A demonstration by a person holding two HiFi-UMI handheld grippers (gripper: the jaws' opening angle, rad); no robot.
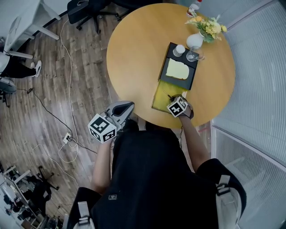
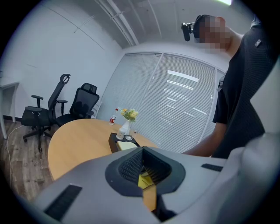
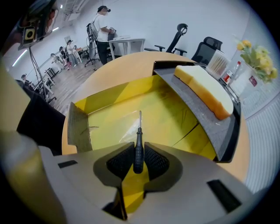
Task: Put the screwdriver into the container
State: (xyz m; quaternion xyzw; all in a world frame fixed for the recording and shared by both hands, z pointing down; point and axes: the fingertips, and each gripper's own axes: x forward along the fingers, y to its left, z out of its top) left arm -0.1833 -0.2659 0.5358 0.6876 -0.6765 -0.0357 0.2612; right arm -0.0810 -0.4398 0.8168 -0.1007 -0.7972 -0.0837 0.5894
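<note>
A slim black screwdriver [image 3: 138, 146] with a thin metal shaft stands between the pads of my right gripper [image 3: 138, 158], which is shut on its handle. Its tip points down into the open yellow container [image 3: 109, 109], a shallow box at the near edge of the round wooden table [image 1: 134, 49]. In the head view the right gripper [image 1: 172, 99] hangs over the container's [image 1: 159, 97] near right corner. My left gripper [image 1: 130, 106] is held off the table's near left edge, shut and empty; its own view shows the jaws [image 2: 142, 168] closed with nothing between them.
A black tray [image 1: 193, 77] with a yellow sponge [image 1: 177, 70] overlaps the container's far side. Beyond it stand a white cup [image 1: 179, 50], a glass [image 1: 194, 55], a vase of flowers [image 1: 195, 40] and a small bottle [image 1: 193, 8]. Office chairs [image 2: 41, 116] and floor cables [image 1: 67, 138] lie to the left.
</note>
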